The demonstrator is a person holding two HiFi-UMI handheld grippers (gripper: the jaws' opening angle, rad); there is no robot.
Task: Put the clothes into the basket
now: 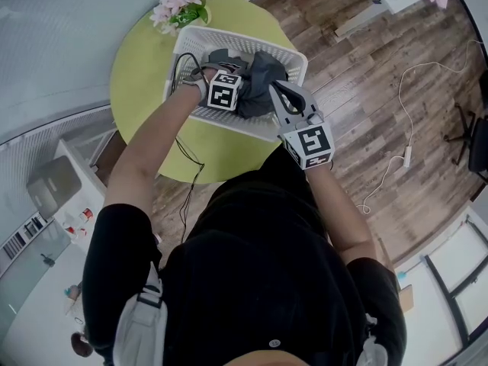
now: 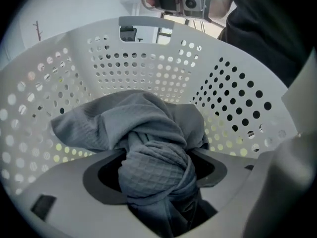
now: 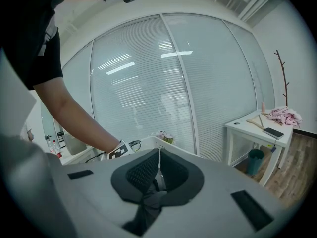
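Person: black-sleeved shoulders fill the near foreground of the head view, with both arms reaching forward over the near edge of the table.
Right arm: stretched out with a straight wrist; the right gripper (image 3: pixel 158 153) lies close to level, its tip at the basket's near right rim.
Right claw: ribbed dark pads are pressed together. A dark fold sits low between them, and I cannot tell what it is.
Left arm: bare forearm angled inward; the left gripper (image 2: pixel 158 155) points steeply down inside the basket.
Left claw: jaws set wide, pinching a thick bunch of grey cloth (image 2: pixel 153 170).
Cloth: soft waffle weave, twisted into a knot between the pads. The rest spreads loosely over the basket floor.
Basket (image 1: pixel 244 44): white plastic and rectangular, with walls pierced by rows of round holes and a handle slot in the far wall. There is bare room around the cloth along the left and far walls.
Table (image 1: pixel 145 78): round, smooth and yellow-green. The basket's right corner reaches the table's edge.
Flowers (image 1: pixel 179 2): a pink bunch at the far edge, just beside the basket's far left corner.
Floor (image 1: pixel 381 105): open wood planks to the right, with a white cable (image 1: pixel 408 147) trailing across them.
Glass wall (image 3: pixel 173 83): curved panes with blinds; a white side table (image 3: pixel 257 128) stands near it.
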